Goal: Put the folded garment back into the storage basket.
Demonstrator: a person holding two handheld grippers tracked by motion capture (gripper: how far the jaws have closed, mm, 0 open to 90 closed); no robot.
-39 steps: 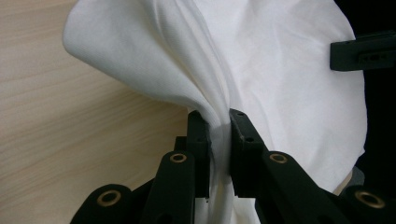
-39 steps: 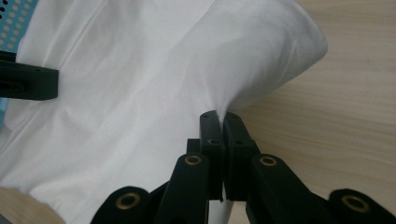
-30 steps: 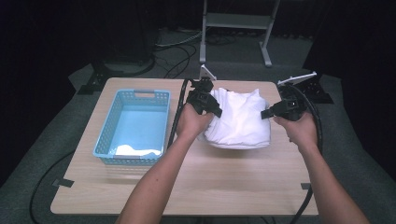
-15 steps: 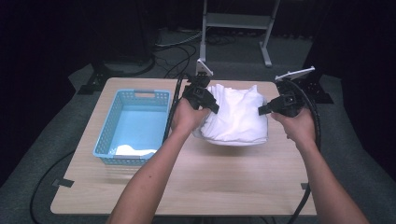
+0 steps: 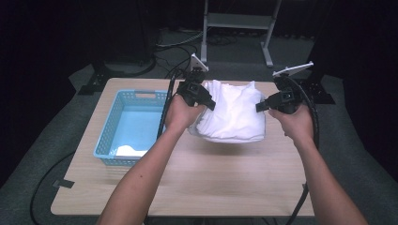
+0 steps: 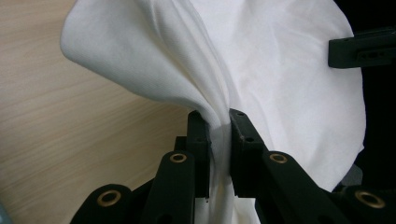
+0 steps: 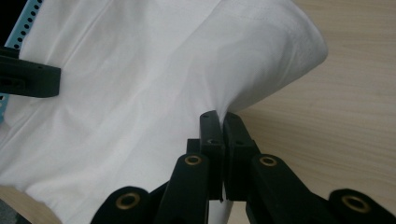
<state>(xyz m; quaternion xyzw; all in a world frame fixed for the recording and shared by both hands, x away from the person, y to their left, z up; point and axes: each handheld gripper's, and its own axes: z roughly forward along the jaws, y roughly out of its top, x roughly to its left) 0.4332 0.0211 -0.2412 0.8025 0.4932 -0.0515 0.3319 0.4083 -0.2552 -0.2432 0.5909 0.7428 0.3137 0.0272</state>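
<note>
Both hands have carried the white cloth (image 5: 233, 112) a little higher and farther toward the back of the worktop (image 5: 197, 187) than a second ago, and its lower edge now hangs just clear of the wood with a shadow beneath it. The left hand-held gripper (image 5: 210, 104) is clamped on the cloth's left edge; in the left gripper view a gathered fold of fabric (image 6: 261, 70) is pinched between its two black jaws (image 6: 219, 140). The right hand-held gripper (image 5: 259, 107) is clamped on the opposite edge, and the right gripper view shows its jaws (image 7: 220, 130) pressed together on a thin corner of the cloth (image 7: 140, 93). Between the two, the cloth sags in a loose, crumpled bundle. A blue basket (image 5: 109, 136) stands on the left part of the worktop, beside the left forearm (image 5: 141, 183), with a small piece of white fabric (image 5: 131, 150) lying in its near corner.
</note>
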